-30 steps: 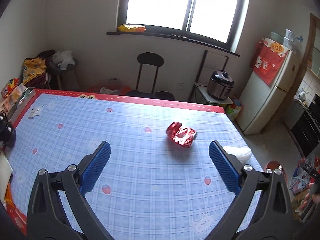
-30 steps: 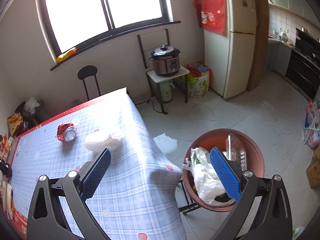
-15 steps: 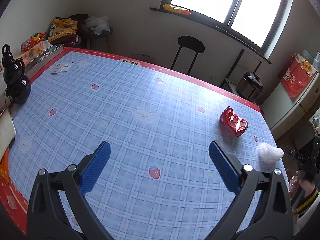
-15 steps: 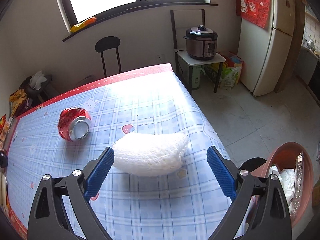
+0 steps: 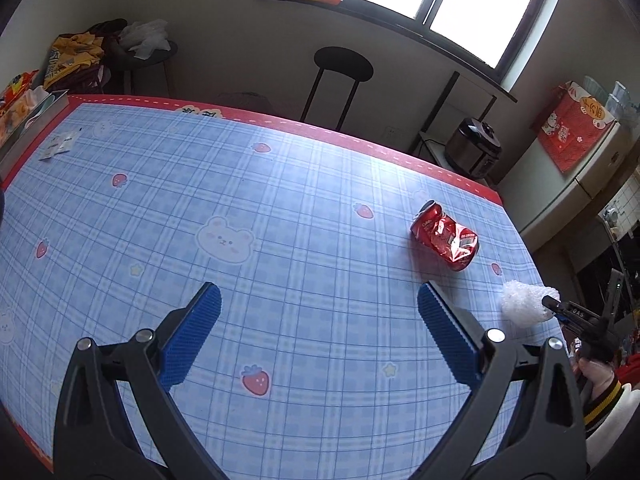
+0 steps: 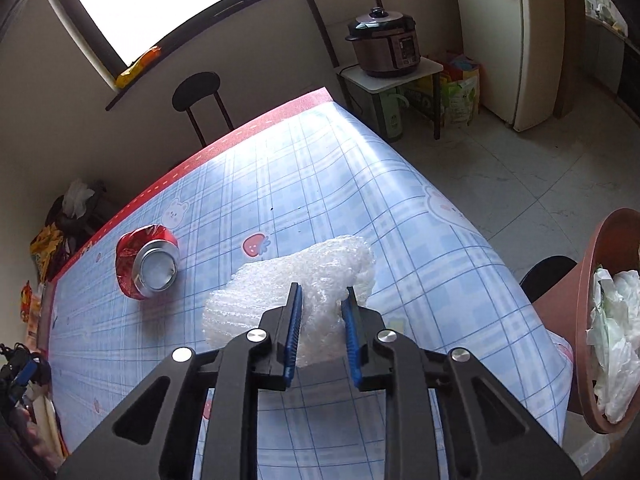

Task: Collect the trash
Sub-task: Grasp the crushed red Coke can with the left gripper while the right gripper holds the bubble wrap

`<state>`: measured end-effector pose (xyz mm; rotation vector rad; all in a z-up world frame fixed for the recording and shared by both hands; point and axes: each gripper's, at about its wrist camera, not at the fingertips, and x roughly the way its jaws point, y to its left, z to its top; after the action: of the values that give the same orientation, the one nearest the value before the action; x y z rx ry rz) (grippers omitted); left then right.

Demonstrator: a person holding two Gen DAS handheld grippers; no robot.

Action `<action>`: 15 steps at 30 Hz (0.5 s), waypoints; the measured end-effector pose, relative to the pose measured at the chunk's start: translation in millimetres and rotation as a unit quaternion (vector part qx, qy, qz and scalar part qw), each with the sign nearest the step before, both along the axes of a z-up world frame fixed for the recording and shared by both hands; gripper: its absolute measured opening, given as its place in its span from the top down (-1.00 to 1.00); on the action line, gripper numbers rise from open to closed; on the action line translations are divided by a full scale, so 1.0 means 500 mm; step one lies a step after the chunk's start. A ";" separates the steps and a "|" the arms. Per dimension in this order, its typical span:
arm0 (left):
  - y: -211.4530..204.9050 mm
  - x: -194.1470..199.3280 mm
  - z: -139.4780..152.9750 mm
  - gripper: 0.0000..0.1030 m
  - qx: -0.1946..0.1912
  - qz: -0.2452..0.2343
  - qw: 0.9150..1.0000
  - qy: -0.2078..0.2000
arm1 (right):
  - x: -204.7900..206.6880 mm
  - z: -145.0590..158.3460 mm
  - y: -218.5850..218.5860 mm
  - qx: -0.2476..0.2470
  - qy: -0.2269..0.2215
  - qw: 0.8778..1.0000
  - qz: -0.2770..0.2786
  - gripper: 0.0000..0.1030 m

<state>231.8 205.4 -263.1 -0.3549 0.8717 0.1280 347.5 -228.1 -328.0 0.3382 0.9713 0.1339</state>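
A white wad of bubble wrap [image 6: 280, 280] lies near the table's right edge; my right gripper [image 6: 321, 294] is shut on its near end. It also shows small in the left wrist view [image 5: 524, 306]. A crushed red soda can [image 6: 146, 262] lies on its side to the left of the wrap, and in the left wrist view [image 5: 446, 238] it is far right. My left gripper [image 5: 318, 298] is open and empty above the middle of the table. A brown trash bin [image 6: 592, 320] holding white bags stands on the floor to the right.
The table has a blue plaid cloth [image 5: 280, 200] with a red border. A black stool [image 5: 342, 64] stands behind it. A rice cooker [image 6: 384, 42] sits on a small stand, with a fridge [image 6: 536, 40] beyond. Clutter lines the table's left edge [image 5: 24, 104].
My right gripper moved down onto the bubble wrap and closed on it. My left gripper stayed open and its view swung left and back, away from the can.
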 end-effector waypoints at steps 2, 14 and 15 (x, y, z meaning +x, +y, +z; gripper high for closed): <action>-0.025 0.016 -0.004 -0.88 -0.002 -0.014 1.000 0.003 | -0.012 0.015 -0.001 0.002 -0.012 1.000 0.006 0.66; -0.127 0.134 -0.032 -0.70 -0.066 -0.058 0.996 0.009 | -0.061 0.093 -0.045 0.016 -0.069 0.998 -0.004 0.68; -0.136 0.150 -0.043 -0.63 -0.072 -0.061 0.995 0.013 | -0.062 0.094 -0.049 0.015 -0.069 0.997 -0.004 0.68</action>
<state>307.1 137.5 -284.5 -0.4344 0.9276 -0.0431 316.3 -252.4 -281.0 0.3562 0.8314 0.1624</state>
